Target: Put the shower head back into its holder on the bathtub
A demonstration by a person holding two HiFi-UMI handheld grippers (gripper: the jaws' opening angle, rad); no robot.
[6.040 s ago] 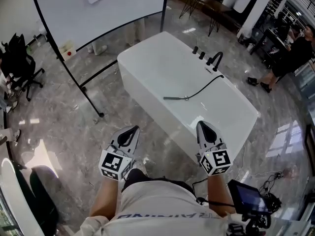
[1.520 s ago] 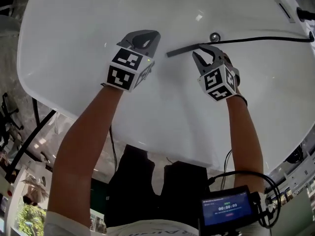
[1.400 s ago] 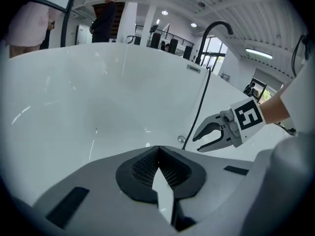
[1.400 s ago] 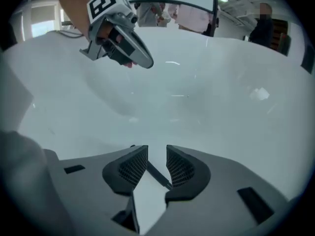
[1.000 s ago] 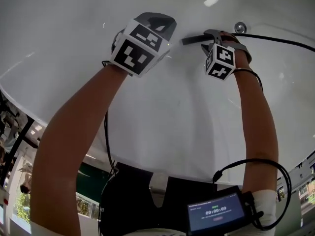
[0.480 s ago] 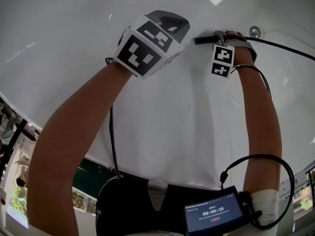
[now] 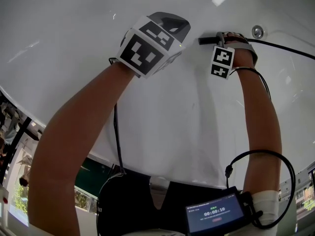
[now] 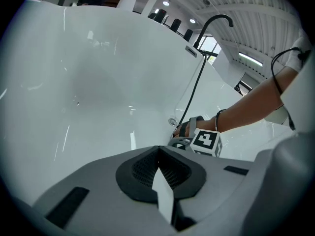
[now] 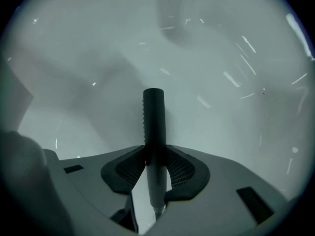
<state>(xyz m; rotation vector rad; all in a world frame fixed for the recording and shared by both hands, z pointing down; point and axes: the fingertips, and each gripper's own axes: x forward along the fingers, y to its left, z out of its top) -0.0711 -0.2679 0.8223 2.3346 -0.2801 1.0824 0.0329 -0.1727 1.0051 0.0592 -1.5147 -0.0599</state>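
My right gripper [image 9: 155, 154] is closing on the shower head [image 9: 153, 117], its pads meeting the dark handle where it lies on the bathtub [image 7: 74, 33] floor. My left gripper [image 8: 157, 154] hovers nearby, jaws together and empty. Lifting and seating it in the holder are not yet done.

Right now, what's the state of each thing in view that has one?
shower head: down in the bathtub, out of its holder, between the jaws of the right hand-held gripper
right hand-held gripper: jaws closing on the shower head, pads against its sides
left hand-held gripper: shut, empty
hose: runs up the bathtub wall to the rim
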